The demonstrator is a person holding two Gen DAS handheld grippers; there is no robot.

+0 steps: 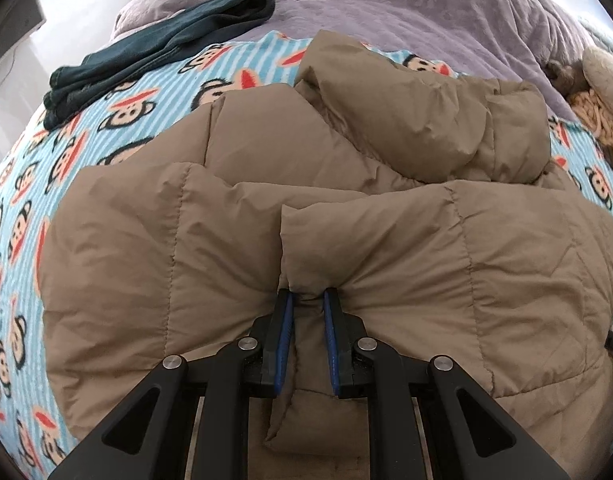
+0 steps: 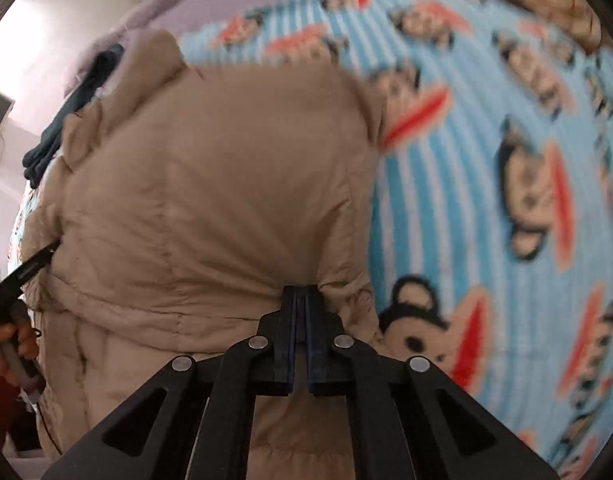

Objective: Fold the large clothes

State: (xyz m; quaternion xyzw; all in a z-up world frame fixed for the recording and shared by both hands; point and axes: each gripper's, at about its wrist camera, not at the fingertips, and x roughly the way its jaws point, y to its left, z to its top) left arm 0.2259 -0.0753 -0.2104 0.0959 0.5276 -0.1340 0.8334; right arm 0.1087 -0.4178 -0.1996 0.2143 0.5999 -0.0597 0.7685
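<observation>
Left wrist view alone shows dark trousers (image 1: 154,52) beyond the puffer jacket (image 1: 346,208); left gripper (image 1: 309,294) and right gripper (image 2: 301,289) each pinch jacket fabric; monkey blanket (image 2: 486,200) underneath.

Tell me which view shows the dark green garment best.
The left wrist view: the green garment lies sharp and whole on the blanket, beyond the jacket. The right wrist view shows only a blurred sliver behind the jacket.

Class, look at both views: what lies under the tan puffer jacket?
The tan puffer jacket lies on a monkey-print blanket, visible around it. Anything beneath its bulk is covered.
</observation>
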